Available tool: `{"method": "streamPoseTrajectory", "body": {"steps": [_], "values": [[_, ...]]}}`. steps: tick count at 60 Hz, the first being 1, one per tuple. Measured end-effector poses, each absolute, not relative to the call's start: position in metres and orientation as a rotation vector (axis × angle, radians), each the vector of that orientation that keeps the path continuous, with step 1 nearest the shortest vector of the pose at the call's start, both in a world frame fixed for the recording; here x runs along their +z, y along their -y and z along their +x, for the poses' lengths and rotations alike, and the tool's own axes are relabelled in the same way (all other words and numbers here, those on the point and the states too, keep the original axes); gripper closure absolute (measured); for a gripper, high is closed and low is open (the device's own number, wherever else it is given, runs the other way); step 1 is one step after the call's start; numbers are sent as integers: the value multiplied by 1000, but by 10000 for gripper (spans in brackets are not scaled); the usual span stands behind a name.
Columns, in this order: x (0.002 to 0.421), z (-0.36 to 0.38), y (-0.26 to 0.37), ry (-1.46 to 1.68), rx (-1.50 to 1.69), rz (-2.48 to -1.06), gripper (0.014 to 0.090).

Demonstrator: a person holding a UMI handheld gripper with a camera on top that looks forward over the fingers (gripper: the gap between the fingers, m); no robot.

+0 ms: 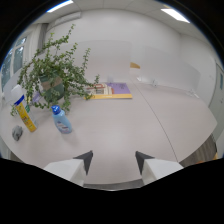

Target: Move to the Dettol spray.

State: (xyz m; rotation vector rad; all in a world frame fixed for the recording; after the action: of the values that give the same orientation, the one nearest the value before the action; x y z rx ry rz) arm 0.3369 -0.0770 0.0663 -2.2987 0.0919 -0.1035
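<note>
My gripper [114,161] is open above a white table [125,130], with nothing between its dark fingertips [88,160]. Well beyond the left finger, three bottles stand near a leafy potted plant [50,75]. They are a light blue bottle with a blue cap [61,121], a yellow bottle with a blue top [25,117], and behind that a whitish spray-type bottle [16,94]. No label is readable, so I cannot tell which one is the Dettol spray. All three are far from the fingers.
A small grey object [17,133] lies near the yellow bottle. A flat stack of books or papers [109,91] rests beyond the plant at mid-table. The table's edge curves away on the right [192,145]. White partitions stand behind the table.
</note>
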Motion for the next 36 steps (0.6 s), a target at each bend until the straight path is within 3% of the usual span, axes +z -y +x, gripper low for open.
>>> {"method": "streamPoseTrajectory", "body": {"steps": [20, 36], "values": [[63, 324, 87, -113, -123, -2307, 197], [57, 266, 98, -107, -122, -2320, 206]]}}
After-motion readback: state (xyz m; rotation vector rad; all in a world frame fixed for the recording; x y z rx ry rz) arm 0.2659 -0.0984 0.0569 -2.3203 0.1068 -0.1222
